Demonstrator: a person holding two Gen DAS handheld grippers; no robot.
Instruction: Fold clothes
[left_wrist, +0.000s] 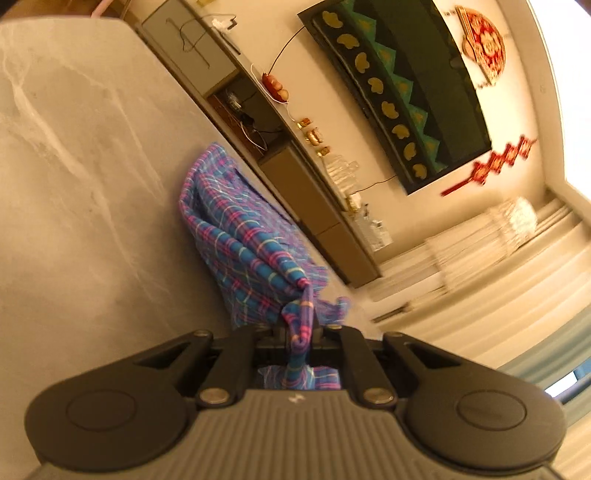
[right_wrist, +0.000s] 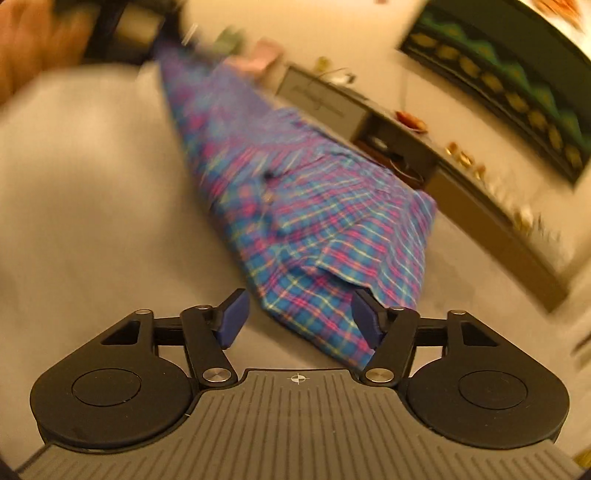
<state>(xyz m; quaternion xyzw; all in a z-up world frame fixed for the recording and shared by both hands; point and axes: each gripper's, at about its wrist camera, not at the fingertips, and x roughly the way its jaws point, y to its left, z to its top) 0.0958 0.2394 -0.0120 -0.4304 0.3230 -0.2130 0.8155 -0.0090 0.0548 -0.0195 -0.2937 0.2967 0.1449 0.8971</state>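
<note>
— Nearest the left wrist camera, the left gripper (left_wrist: 300, 332) has its black jaws pinched tight on a bunched corner of the blue, pink and purple plaid cotton garment (left_wrist: 243, 240). Why hold it there?

— Probably to anchor that end. The cloth runs from the jaws down onto the pale grey marbled tabletop (left_wrist: 74, 166), so one corner is lifted while the rest lies in a long, rumpled band near the table's far edge.

— And the right gripper (right_wrist: 299, 317)?

— Its blue-padded fingers (right_wrist: 232, 319) stand apart, empty. The plaid's near corner lies on the table between them, but the pads are not pressing it.

— So it needs a grip?

— I'd judge so: taking that corner would let both ends be drawn taut for a fold. The view is blurred, so the exact layering is unclear.
</note>
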